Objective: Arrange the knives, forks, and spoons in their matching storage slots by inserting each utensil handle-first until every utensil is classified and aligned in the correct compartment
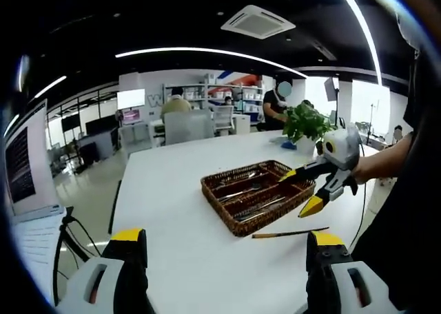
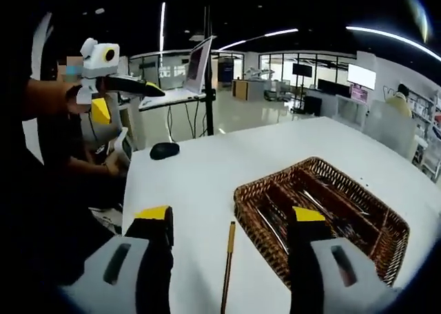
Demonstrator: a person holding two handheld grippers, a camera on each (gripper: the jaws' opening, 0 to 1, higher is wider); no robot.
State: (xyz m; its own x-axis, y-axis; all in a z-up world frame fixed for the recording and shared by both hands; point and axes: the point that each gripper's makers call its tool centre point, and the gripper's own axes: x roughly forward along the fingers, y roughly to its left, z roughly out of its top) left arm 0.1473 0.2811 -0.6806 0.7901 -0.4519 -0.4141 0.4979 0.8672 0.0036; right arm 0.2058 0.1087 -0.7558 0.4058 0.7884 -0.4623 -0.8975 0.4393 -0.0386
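- An open-plan office had a dark ceiling with long curved light strips (image 1: 207, 51) and a square air vent (image 1: 257, 21).
- A large white table (image 1: 165, 190) stood on pale flooring.
- Shelving (image 1: 227, 93) lined the far wall.
- A potted plant (image 1: 306, 124) sat on the table.

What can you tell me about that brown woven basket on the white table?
The wicker tray is a shallow, rectangular basket of dark brown woven strands with a braided rim. Inner woven walls split it into long parallel compartments, and metal utensils lie lengthwise in them; which kind lies in each I cannot tell. It sits flat on the white table, set at an angle to the table's edges. A slim brown-handled utensil lies on the table just beside it, apart from it. Neither gripper touches it.
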